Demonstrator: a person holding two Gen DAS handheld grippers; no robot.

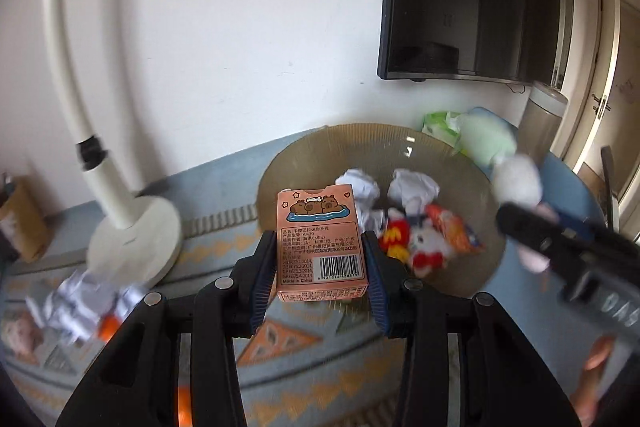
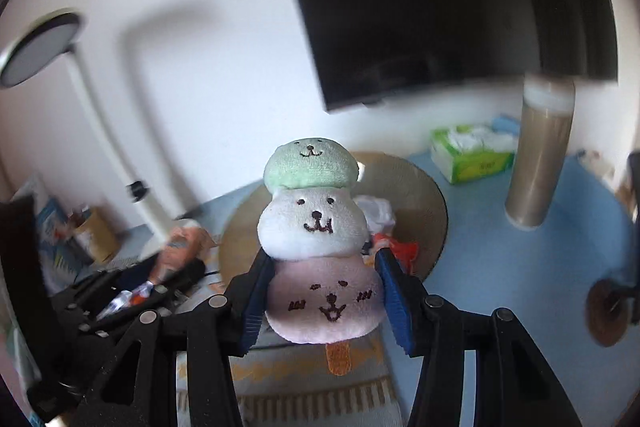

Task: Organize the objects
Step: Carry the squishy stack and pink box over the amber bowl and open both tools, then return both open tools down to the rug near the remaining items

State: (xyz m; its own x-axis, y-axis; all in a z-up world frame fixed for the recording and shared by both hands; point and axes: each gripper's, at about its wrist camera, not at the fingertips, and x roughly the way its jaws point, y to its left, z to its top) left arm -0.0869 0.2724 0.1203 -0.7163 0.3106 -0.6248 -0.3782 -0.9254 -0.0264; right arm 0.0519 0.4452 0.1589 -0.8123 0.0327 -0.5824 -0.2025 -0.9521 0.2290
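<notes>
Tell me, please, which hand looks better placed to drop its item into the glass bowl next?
Probably the left. Its tongs hold the pink card box right at the glass bowl rim, facing in. The right tongs hold the plush dango toy farther back.

Matt card box (image 1: 322, 243); fuzzy cloth plush (image 2: 320, 247); ribbed translucent bowl (image 1: 304, 155); crumpled paper (image 1: 412, 187).
</notes>
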